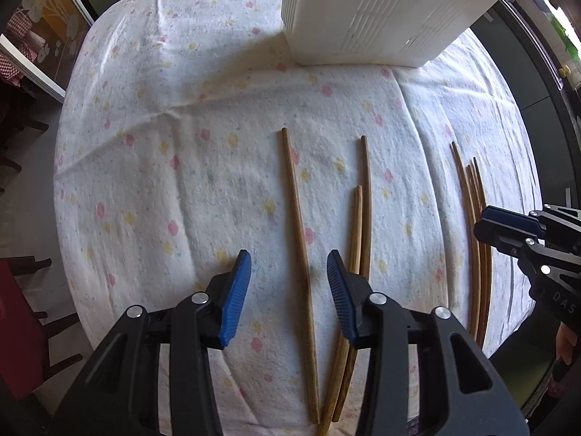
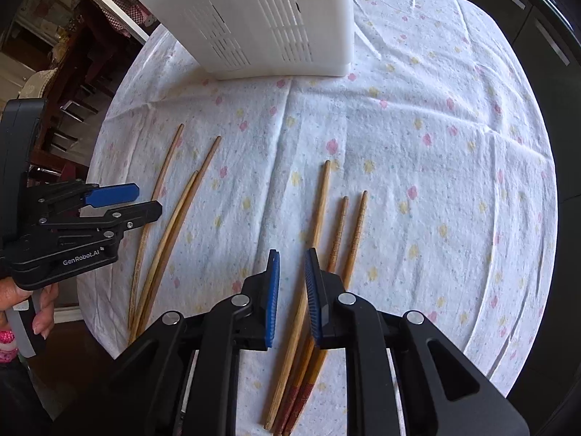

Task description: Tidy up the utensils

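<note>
Your left gripper point(image 1: 288, 283) straddles one wooden chopstick point(image 1: 298, 225) on the tablecloth point(image 1: 163, 145) untouched, your right gripper point(image 2: 292, 290) nearly closed around another chopstick point(image 2: 315, 225); closing off-centre could roll either away.

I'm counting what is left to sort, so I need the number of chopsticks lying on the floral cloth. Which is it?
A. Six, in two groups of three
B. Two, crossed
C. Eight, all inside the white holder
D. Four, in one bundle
A: the right wrist view shows three chopsticks on the left and another three on the cloth by the right gripper.
</note>
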`<control>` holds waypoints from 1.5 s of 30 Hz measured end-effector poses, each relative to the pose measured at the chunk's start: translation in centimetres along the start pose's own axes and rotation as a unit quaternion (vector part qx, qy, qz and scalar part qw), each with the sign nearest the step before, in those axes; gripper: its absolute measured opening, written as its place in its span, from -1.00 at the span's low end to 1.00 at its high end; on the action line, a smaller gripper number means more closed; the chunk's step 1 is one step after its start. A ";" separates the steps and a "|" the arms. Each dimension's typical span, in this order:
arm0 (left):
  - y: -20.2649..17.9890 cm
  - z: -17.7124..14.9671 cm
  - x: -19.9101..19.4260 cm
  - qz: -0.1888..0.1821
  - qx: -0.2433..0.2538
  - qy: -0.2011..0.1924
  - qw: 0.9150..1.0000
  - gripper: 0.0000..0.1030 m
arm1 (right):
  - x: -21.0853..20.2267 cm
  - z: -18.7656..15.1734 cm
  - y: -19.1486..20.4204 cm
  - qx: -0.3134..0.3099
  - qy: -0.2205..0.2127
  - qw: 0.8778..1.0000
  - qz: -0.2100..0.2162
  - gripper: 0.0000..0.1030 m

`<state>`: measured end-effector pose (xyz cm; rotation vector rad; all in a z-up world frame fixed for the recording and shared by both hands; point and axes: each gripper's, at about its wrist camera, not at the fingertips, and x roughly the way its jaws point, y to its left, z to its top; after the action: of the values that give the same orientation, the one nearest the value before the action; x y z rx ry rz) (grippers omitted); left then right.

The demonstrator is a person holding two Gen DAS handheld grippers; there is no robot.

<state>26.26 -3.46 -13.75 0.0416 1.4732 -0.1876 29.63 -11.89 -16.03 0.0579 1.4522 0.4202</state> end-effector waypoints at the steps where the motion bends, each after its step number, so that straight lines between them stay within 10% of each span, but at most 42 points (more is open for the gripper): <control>1: -0.1 0.0 0.0 0.000 0.001 0.002 1.000 -0.21 | 0.2 0.2 0.4 0.001 0.001 1.000 0.006 -0.70; 6: -1.6 0.9 0.7 0.013 0.010 0.002 1.000 -0.21 | 1.0 1.8 2.1 0.021 0.008 0.999 0.028 -0.70; 10: -1.9 1.1 0.9 0.033 0.015 -0.004 0.999 -0.84 | 1.6 3.6 3.1 0.035 -0.001 0.999 0.020 -0.70; 22: -0.9 0.4 0.9 0.000 0.024 -0.007 1.000 -0.87 | 0.9 2.5 2.1 0.006 -0.005 0.997 -0.073 -0.70; 45: -1.2 -0.1 0.7 -0.005 0.039 -0.021 0.999 -0.88 | 2.5 1.7 1.5 0.016 0.011 0.998 -0.065 -0.87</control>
<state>26.02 -4.65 -14.37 0.0932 1.4241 -0.2533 31.01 -9.33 -17.73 -0.0143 1.4755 0.2925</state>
